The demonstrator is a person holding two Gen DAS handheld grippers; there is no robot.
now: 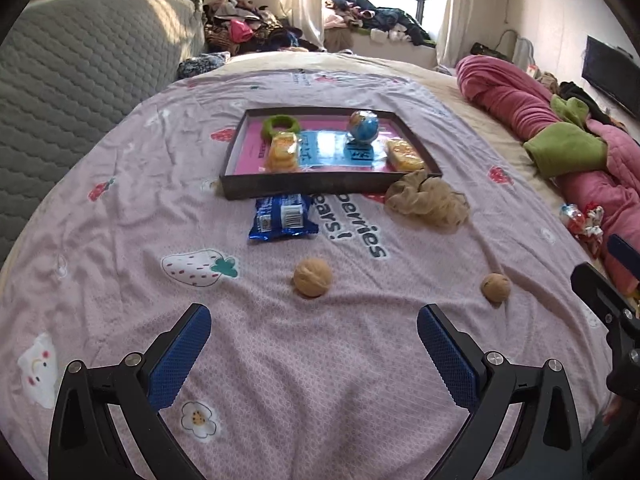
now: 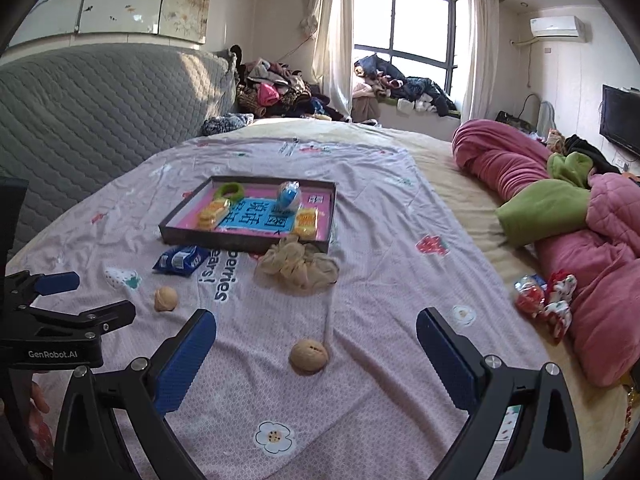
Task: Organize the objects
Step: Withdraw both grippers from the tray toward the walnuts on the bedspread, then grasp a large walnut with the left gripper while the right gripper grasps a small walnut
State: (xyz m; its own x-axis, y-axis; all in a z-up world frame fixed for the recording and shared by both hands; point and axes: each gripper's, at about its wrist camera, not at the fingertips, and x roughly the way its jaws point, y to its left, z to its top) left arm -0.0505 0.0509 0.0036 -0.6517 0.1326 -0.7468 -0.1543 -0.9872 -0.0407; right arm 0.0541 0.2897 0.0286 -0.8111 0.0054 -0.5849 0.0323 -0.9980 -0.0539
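on the bedsheet ahead, my right gripper point(image 2: 316, 354) gapes wide around a walnut point(image 2: 309, 356) — descend straight, pinch gently — left gripper point(image 1: 314, 344) spread, idle.

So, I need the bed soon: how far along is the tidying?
Partly done. The tray already holds a green ring, globe ball and two snack packs. Both grippers, left and right, are open and empty. Two walnuts, the blue packet and the beige scrunchie remain outside.
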